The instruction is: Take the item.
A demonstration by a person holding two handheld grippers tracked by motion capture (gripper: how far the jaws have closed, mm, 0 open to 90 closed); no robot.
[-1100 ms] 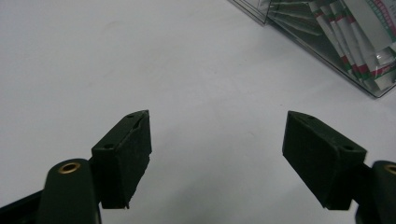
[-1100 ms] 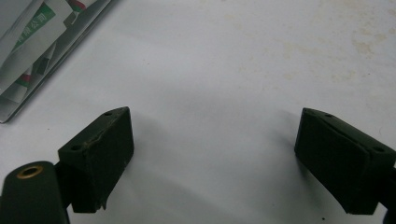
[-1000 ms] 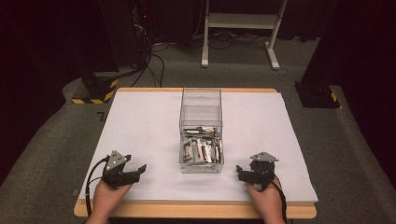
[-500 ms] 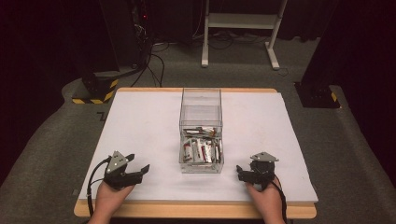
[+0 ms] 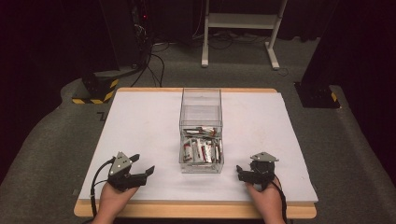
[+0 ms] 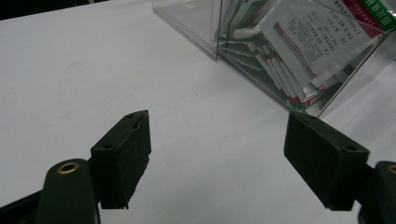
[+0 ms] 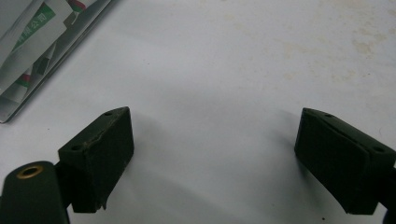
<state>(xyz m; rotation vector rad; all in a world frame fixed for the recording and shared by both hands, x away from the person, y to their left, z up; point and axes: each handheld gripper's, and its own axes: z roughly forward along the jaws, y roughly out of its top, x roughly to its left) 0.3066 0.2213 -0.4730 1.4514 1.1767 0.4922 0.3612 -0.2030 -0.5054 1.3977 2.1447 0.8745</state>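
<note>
A clear plastic box (image 5: 201,133) stands in the middle of the white table top (image 5: 140,126), with several white, red and green sachets (image 5: 201,150) piled in its near half. In the left gripper view the sachets (image 6: 299,51) press against the box wall (image 6: 201,32). My left gripper (image 5: 143,164) rests near the front edge, left of the box, open and empty, its jaws (image 6: 217,161) wide apart. My right gripper (image 5: 246,175) rests right of the box, also open (image 7: 215,163) with bare table between the pads. A box corner (image 7: 42,51) lies at that view's upper left.
Beyond the table's far edge stand a white metal frame (image 5: 240,28), black equipment with cables (image 5: 140,42) and a yellow-and-black striped base (image 5: 93,91). A black stand base (image 5: 317,95) sits at the far right. Grey carpet surrounds the table.
My left gripper has shifted slightly right toward the box and turned a little. The right gripper has stayed where it was.
</note>
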